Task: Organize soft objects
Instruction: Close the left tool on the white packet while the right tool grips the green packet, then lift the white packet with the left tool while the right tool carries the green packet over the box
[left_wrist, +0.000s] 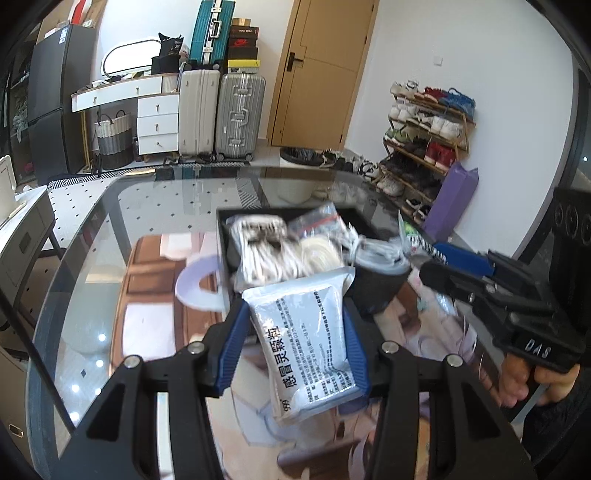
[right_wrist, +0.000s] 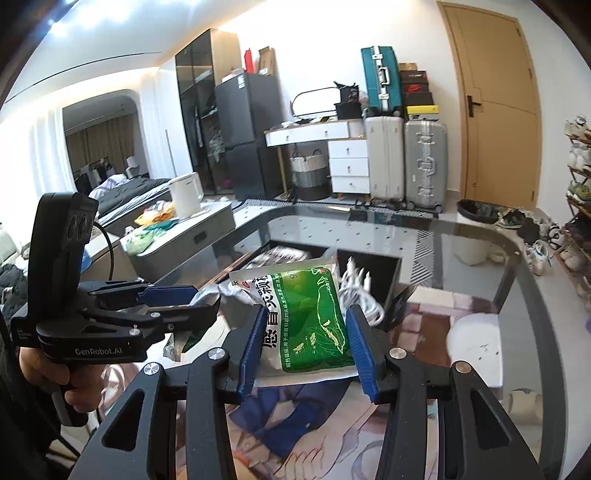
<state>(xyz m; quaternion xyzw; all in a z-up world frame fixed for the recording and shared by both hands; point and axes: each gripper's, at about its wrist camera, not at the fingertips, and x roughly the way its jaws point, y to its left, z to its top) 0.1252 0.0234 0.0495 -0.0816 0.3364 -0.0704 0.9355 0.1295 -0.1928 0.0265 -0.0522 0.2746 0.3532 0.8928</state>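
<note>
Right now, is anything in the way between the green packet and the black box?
Nothing visible blocks it. The right gripper holds the green packet just in front of the black box. The box already holds white cables and packets, so it would land on them.

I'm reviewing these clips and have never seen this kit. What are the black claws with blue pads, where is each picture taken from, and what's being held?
There is no robot here. A person holds a hand-held gripper in each hand, and each gripper carries a wide-angle camera looking forward along its two blue-padded fingers.

The left wrist view shows the left gripper closed on a silver sachet. The right gripper comes in from the side.

The right wrist view shows the right gripper closed on a green sachet, with the left gripper at the side.

Below both is a glass table with a black tray holding white cables and small packets.
</note>
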